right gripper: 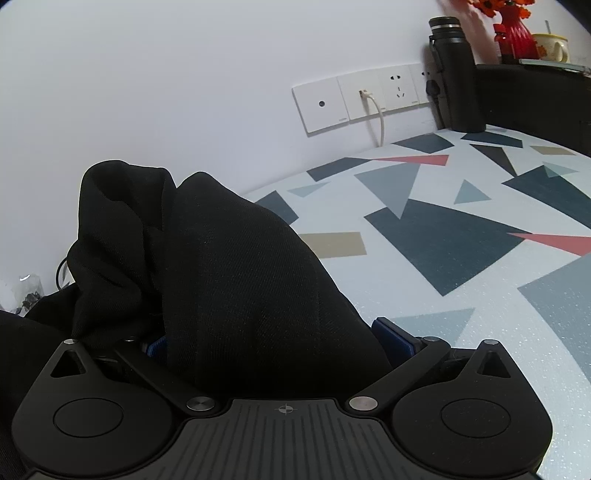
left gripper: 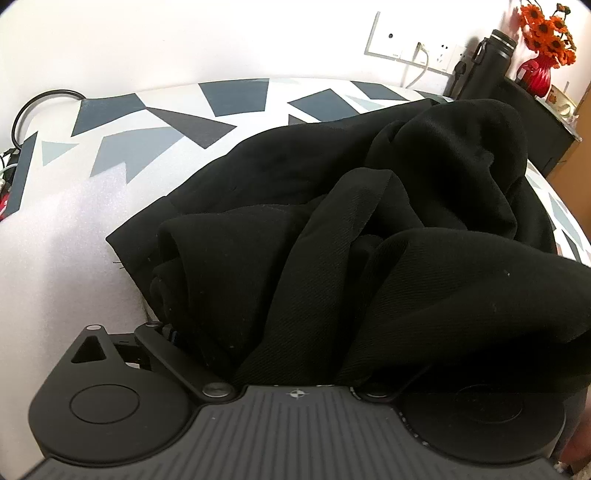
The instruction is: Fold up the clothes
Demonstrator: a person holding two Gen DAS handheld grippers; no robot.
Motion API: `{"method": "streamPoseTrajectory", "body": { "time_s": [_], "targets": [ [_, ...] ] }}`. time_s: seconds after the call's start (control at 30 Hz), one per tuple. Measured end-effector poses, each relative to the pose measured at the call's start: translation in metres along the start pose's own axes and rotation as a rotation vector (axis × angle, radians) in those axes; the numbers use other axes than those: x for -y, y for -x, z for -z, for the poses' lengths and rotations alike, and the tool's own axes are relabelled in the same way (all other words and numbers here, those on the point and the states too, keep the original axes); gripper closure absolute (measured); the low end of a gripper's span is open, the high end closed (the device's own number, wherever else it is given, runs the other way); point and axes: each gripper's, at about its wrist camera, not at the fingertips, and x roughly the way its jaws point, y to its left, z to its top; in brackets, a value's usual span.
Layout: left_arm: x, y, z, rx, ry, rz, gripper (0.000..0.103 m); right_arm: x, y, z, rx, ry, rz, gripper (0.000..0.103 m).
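Gripping black garment (right gripper: 229, 266), patterned table (right gripper: 461, 240)

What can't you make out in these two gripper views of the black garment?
- Left gripper fingertips: left wrist view, buried under black garment.
- Right gripper: right wrist view, cloth fills the jaws, hiding the pads' contact.
- Garment type: both views, bunched and partly cut off by frame edges.
- Flowers: right view, blurred, cropped at the top.
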Motion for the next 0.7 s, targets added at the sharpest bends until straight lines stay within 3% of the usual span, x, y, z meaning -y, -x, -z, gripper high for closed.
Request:
{"method": "streamPoseTrajectory", "body": {
  "time_s": [0.7],
  "targets": [
    [-0.0006, 0.0018, 0.0081, 0.053, 0.032, -0.005, 0.0, 0.0048, -0.0001, -0.0018, -0.02, -0.015, -0.032, 0.001]
  ]
}}
